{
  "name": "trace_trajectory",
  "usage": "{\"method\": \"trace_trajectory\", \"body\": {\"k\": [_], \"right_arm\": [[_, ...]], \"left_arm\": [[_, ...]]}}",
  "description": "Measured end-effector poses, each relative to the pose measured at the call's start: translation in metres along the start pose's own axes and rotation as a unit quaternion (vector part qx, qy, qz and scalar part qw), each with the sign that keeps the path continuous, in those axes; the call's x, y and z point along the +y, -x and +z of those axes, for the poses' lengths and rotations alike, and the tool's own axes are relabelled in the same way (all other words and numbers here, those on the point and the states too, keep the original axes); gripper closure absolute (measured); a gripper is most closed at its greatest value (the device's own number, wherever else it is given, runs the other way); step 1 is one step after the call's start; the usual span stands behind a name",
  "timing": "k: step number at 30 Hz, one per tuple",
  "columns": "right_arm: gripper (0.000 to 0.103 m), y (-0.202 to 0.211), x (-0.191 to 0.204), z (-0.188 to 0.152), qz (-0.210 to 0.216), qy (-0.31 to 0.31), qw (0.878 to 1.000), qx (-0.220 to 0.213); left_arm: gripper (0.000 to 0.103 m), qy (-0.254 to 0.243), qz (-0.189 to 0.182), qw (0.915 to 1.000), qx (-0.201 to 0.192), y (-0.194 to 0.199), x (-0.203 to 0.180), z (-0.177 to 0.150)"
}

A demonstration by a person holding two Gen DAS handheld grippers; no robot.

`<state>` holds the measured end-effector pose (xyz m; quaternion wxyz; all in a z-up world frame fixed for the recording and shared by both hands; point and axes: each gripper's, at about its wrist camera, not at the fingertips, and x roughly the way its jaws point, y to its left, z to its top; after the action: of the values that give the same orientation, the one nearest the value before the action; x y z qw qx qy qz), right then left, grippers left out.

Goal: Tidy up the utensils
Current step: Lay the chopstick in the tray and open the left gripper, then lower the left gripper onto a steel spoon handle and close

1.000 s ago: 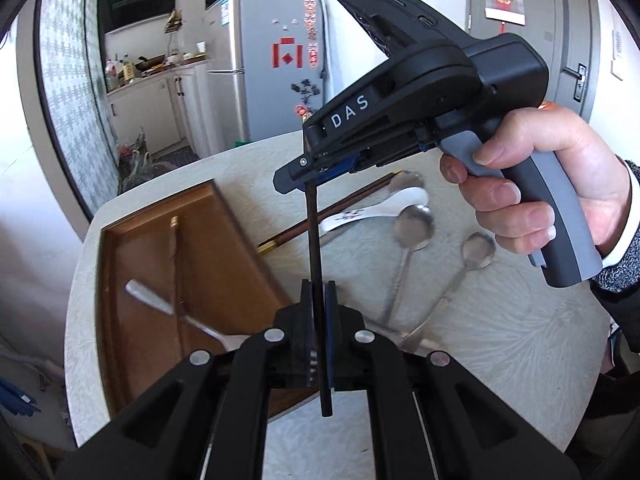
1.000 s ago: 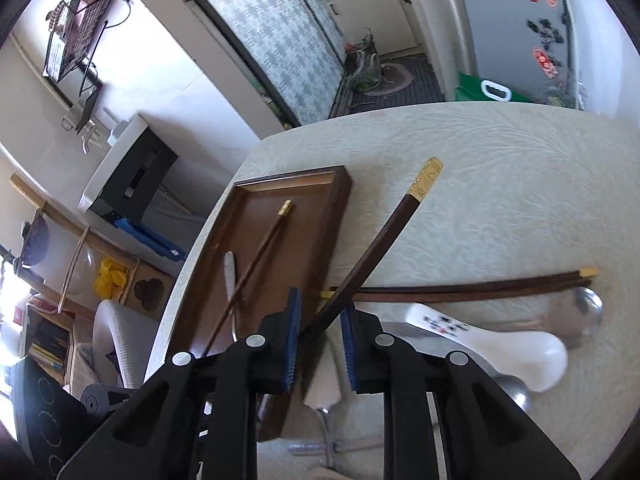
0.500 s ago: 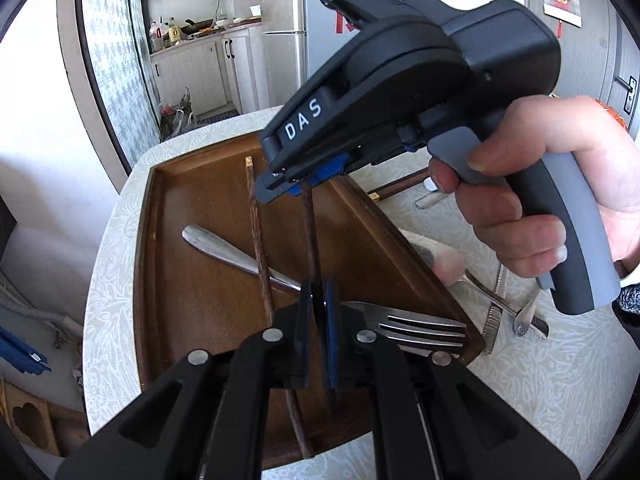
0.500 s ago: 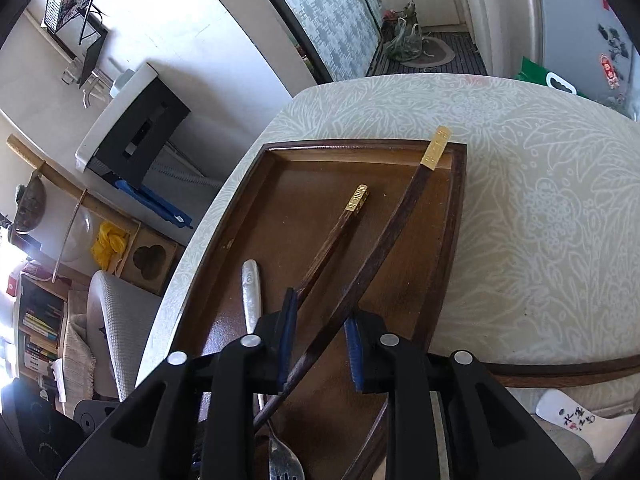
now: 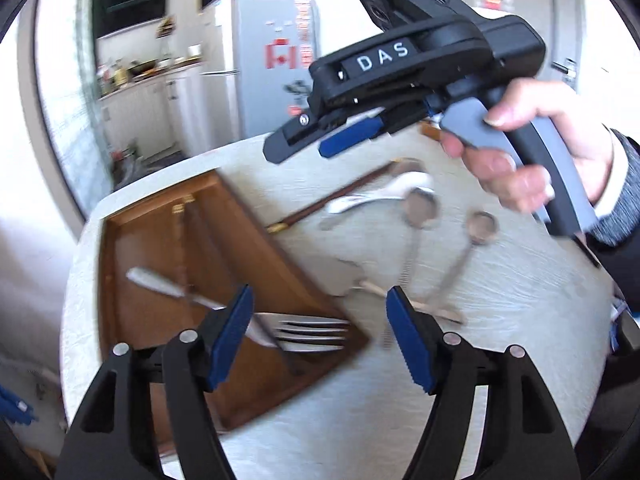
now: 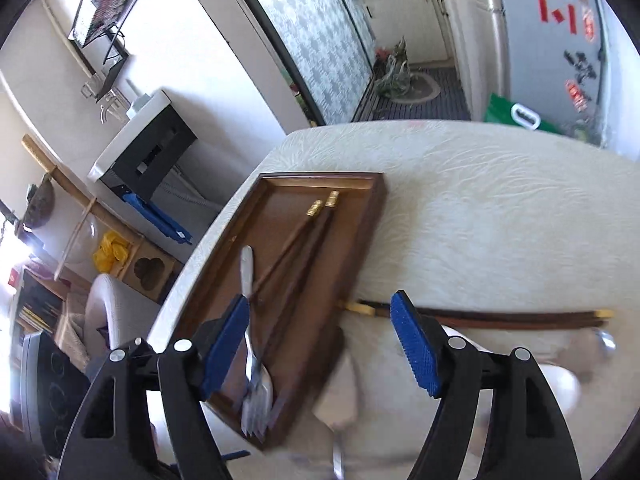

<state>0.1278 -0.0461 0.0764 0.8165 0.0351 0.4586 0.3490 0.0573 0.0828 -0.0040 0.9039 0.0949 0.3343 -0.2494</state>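
Beside the wooden tray, on the counter at the tray's long outer edge, lay the pair of dark chopsticks still to be gathered, their long axis running crosswise to the tray and their gold-capped end almost touching its wall. The right hand-held gripper hovered with its jaws spread wide and nothing between them, straddling that same tray edge, so the loose chopsticks sat just ahead of its right finger and it looked the nearer tool for them. The left hand-held gripper was likewise released and empty, poised over the tray's near corner, where a fork rested with its tines at the rim. Two chopsticks already lay lengthwise inside the tray, gold tips toward its far wall. Beyond the tray in the left view, a white ceramic spoon and metal spoons waited on the counter, smeared by motion blur; how many utensils overlapped there was hard to judge, and the chopsticks' far end ran under the spoons.
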Motion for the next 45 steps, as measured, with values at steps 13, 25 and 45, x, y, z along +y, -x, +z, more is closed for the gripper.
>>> {"method": "trace_trajectory", "body": {"k": [13,25,45], "right_arm": [[0.054,0.080,-0.077,-0.107,-0.045,-0.026,0.999,-0.004],[0.054,0.083,-0.123,-0.148,-0.033,-0.097,0.995,0.006],[0.100,0.075,-0.120,-0.143,0.021,-0.116,0.993,-0.022]], "left_arm": [[0.055,-0.099,-0.096,0.9879,0.070,-0.055,-0.101,0.004],[0.077,-0.093,-0.075,0.9873,0.105,-0.073,-0.093,0.008],[0.089,-0.092,-0.086,0.9876,0.094,-0.074,-0.093,0.007]]}}
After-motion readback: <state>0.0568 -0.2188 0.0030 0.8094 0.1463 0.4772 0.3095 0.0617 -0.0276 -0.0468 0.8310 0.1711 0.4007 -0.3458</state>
